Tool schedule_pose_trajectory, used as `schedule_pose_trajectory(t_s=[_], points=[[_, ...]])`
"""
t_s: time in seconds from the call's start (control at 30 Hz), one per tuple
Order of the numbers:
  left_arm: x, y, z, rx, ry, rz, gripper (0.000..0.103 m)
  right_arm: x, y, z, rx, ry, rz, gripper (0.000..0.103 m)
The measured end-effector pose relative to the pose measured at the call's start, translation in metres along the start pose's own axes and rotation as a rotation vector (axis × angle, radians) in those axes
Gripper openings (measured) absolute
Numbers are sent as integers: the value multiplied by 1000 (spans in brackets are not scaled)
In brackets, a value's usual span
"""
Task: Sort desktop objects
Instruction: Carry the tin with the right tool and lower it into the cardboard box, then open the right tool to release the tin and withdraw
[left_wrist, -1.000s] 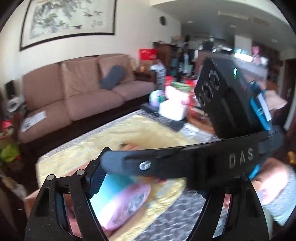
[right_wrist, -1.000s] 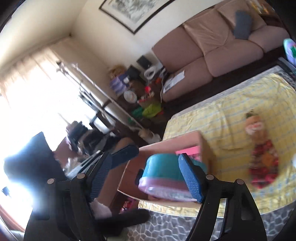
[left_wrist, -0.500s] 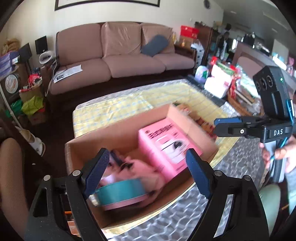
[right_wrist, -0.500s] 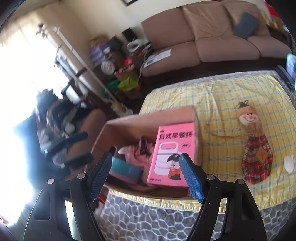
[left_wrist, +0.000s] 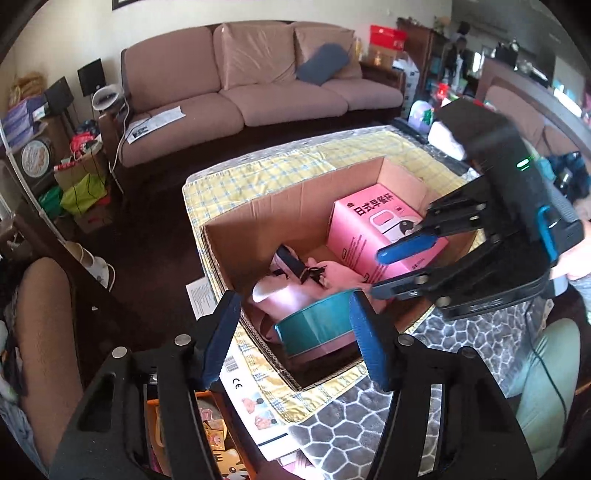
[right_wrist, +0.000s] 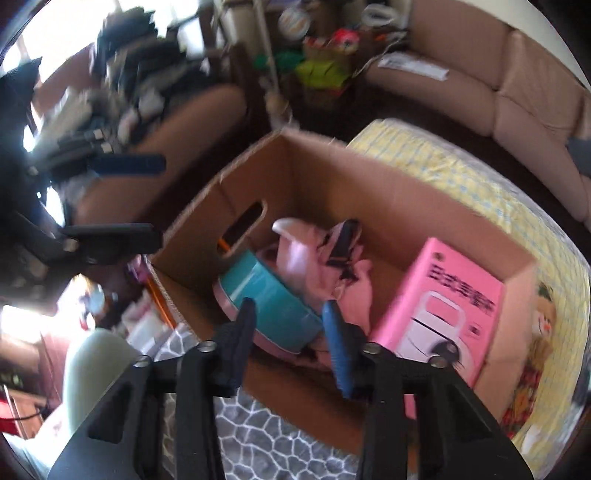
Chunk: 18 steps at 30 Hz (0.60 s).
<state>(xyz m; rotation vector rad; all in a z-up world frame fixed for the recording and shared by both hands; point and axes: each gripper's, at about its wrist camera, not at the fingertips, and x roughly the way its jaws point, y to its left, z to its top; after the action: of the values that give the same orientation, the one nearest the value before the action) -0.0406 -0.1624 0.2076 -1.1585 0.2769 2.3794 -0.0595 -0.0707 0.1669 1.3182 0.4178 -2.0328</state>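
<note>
An open cardboard box (left_wrist: 295, 206) on the yellow checked cloth (left_wrist: 258, 173) holds a teal tin (left_wrist: 317, 325) lying tilted on its side beside an upright pink carton (left_wrist: 373, 229). The left gripper (left_wrist: 291, 328) and right gripper (right_wrist: 288, 325) hover above, jaws closing, empty.

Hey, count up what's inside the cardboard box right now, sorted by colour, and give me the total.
Pink: 2, the pink carton and the pink bag with black straps.
Teal: 1, the round teal tin with a pink rim.
Total: 3 things in the cardboard box. More could lie hidden under the bag.
</note>
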Motion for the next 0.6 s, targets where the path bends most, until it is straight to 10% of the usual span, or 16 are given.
schedule_pose_trajectory(t_s=[0.3,0.6], points=[[12,13,-4,-24,-4,-46,57,36,-6,15,-5,58,-19,31],[21,20,2,-51,-14,-63,57,59,-24,49,-49,23,-248,29]])
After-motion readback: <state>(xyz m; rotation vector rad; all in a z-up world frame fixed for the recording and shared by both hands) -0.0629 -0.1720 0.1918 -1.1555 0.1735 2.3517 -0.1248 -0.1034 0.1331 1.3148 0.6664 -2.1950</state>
